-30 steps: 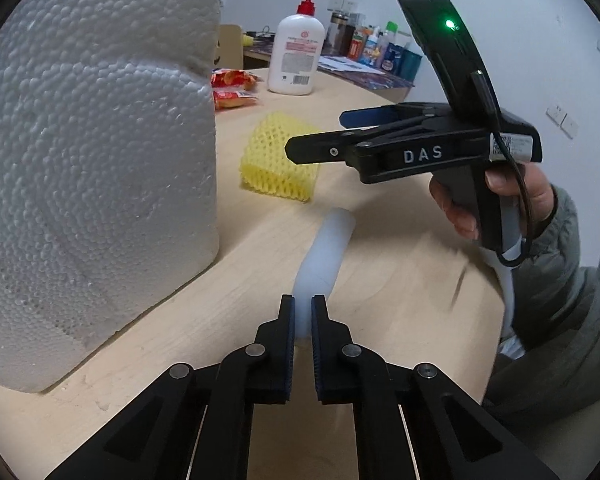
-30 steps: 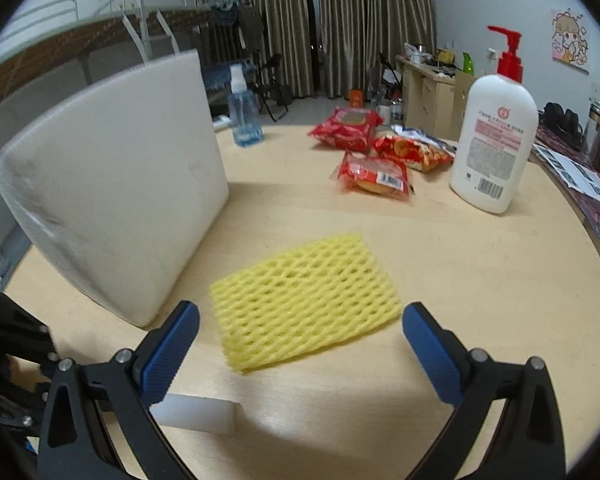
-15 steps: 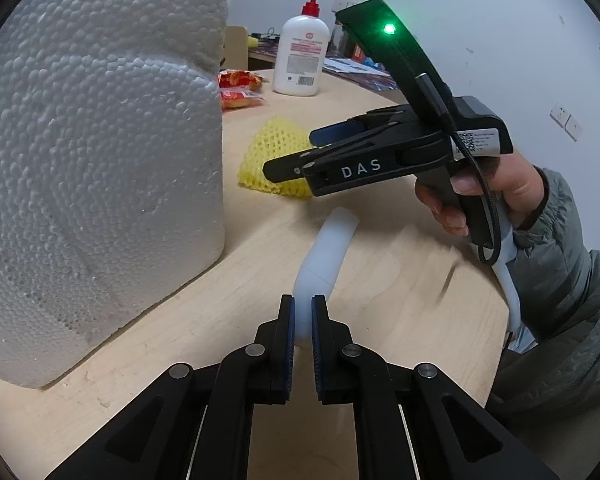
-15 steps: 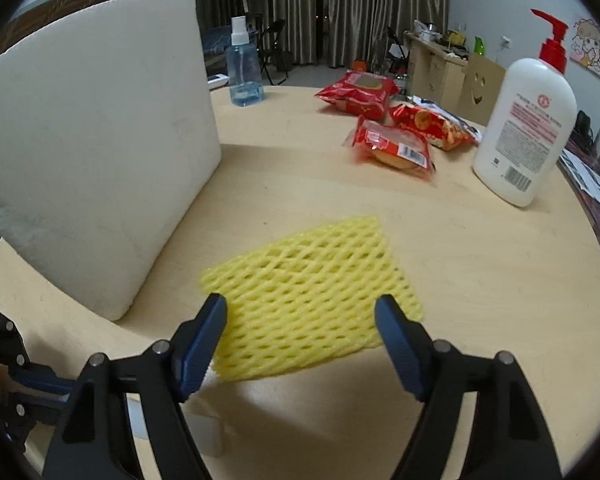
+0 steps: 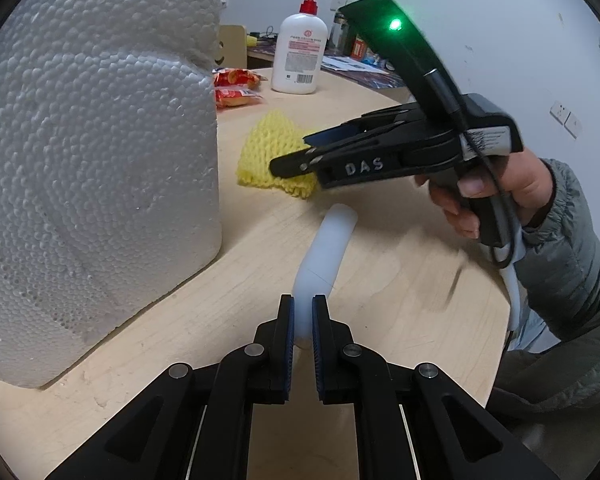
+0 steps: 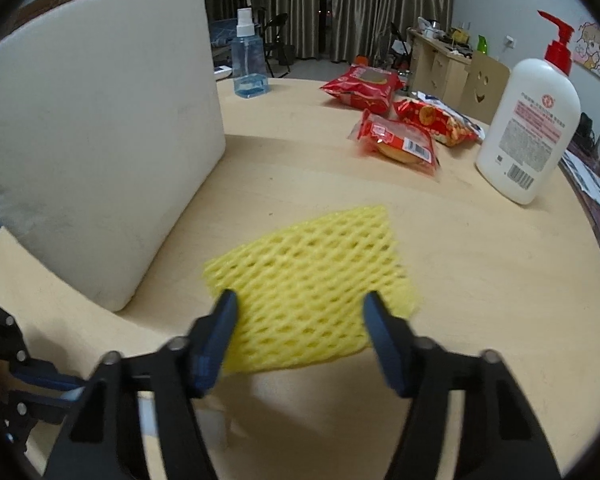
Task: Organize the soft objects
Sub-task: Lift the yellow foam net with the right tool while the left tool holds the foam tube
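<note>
Wooden table (image 6: 480, 264) | our left gripper (image 5: 302, 312) pinches white foam strip (image 5: 328, 240) near foam block (image 5: 92, 160) | our right gripper (image 6: 300, 312), closing, half-open, straddles yellow foam net (image 6: 312, 276) beside block

A yellow foam net (image 6: 312, 292) with an open diamond mesh lies at the centre of the frame on the pale wood-grain desk (image 6: 480, 280). At left stands a white foam block (image 5: 92, 160), its face pebbled with small beads. The foam strip (image 5: 328, 248) is plain translucent white. Upper right: red snack packets (image 6: 396, 142) with printed labels, and a white pump bottle (image 6: 528, 128) with a red pump and red print. The spray bottle (image 6: 249, 62) is clear blue. Both grippers are black with blue pads.
</note>
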A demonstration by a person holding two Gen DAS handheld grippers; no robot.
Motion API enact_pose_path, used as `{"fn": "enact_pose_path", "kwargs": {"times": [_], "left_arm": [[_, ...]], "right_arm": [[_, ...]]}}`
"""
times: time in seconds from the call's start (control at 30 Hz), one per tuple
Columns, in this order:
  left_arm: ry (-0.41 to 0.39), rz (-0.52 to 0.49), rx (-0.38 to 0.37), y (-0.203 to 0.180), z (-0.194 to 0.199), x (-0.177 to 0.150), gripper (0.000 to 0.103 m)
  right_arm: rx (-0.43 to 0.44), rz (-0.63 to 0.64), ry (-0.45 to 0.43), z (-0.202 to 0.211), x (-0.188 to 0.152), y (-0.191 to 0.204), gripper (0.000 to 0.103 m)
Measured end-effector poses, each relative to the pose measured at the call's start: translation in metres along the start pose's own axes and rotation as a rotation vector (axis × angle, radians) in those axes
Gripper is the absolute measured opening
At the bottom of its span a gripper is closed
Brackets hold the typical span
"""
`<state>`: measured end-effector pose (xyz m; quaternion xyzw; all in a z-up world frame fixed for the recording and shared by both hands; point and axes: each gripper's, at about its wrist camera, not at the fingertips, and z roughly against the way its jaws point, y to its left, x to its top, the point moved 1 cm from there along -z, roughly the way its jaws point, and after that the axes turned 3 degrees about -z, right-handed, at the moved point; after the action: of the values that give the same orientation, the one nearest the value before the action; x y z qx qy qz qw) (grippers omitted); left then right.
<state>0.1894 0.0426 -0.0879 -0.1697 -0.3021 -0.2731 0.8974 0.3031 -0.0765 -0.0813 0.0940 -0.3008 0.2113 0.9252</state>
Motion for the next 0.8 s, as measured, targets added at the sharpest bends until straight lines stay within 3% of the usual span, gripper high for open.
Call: {"fn": "enact_pose_path", "kwargs": {"times": [0.03, 0.1, 0.13, 0.4, 0.8], "left_arm": [[0.0, -0.003, 0.003, -0.001, -0.002, 0.001, 0.009], [-0.002, -0.011, 0.008, -0.003, -0.003, 0.002, 0.009], [-0.003, -0.014, 0.013, -0.004, -0.004, 0.002, 0.009], [-0.051, -0.039, 0.001, -0.011, -0.001, 0.01, 0.009], [-0.11, -0.012, -0.007, -0.021, 0.001, 0.019, 0.009]], "right_arm": [[0.01, -0.006, 0.0, 0.001, 0.0, 0.0, 0.047], [0.023, -0.007, 0.001, 0.004, -0.001, 0.002, 0.023], [0.04, -0.021, -0.002, 0.007, -0.003, 0.002, 0.02], [0.15, -0.145, -0.107, 0.035, -0.016, -0.008, 0.018], [0.166, -0.181, -0.266, 0.104, -0.029, -0.018, 0.018]]}}
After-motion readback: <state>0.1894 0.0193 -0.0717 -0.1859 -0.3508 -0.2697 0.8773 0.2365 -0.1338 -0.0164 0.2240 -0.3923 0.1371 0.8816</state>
